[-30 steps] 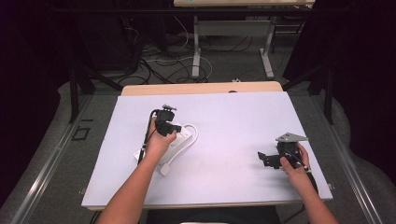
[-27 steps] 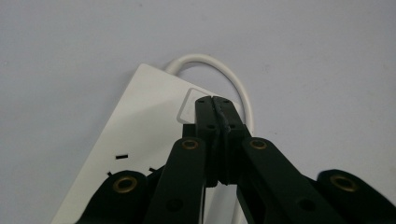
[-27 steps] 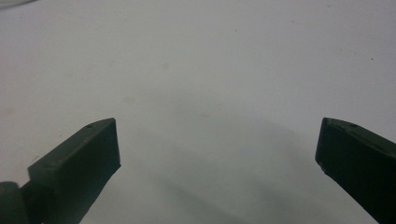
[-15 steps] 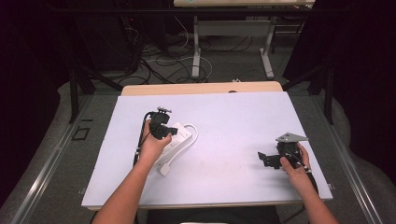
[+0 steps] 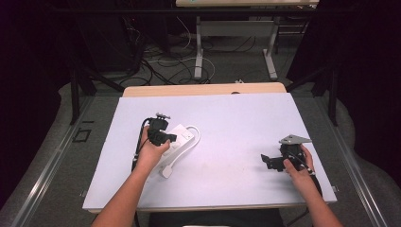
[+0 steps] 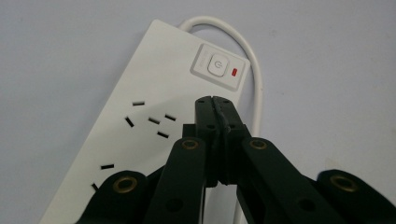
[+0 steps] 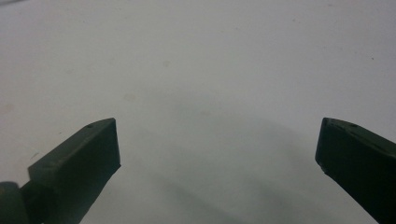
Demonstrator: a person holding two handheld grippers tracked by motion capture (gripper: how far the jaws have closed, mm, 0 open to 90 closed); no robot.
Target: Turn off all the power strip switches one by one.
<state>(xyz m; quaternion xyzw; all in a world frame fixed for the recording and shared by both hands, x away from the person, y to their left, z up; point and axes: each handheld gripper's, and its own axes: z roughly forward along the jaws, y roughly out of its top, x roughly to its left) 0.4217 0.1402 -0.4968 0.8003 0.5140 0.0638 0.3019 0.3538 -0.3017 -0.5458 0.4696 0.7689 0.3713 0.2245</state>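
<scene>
A white power strip (image 5: 183,140) lies left of centre on the pale table, its cord (image 5: 196,135) looping back beside it. In the left gripper view the strip (image 6: 140,135) shows its sockets, a power button (image 6: 217,64) and a red indicator (image 6: 236,72). My left gripper (image 5: 173,138) hovers over the strip, shut with nothing between its jaws; its tips (image 6: 215,100) sit just short of the button. My right gripper (image 5: 265,161) rests low over bare table at the right, open and empty, its jaws wide apart (image 7: 217,149).
The strip's plug (image 5: 166,171) lies near my left forearm. The white table surface (image 5: 236,123) ends in a wooden strip (image 5: 203,89) at the far edge. Beyond it, desk legs (image 5: 198,52) and cables (image 5: 156,66) stand on the floor.
My left gripper has shifted left and slightly toward me over the power strip, still shut. The right gripper has stayed put.
</scene>
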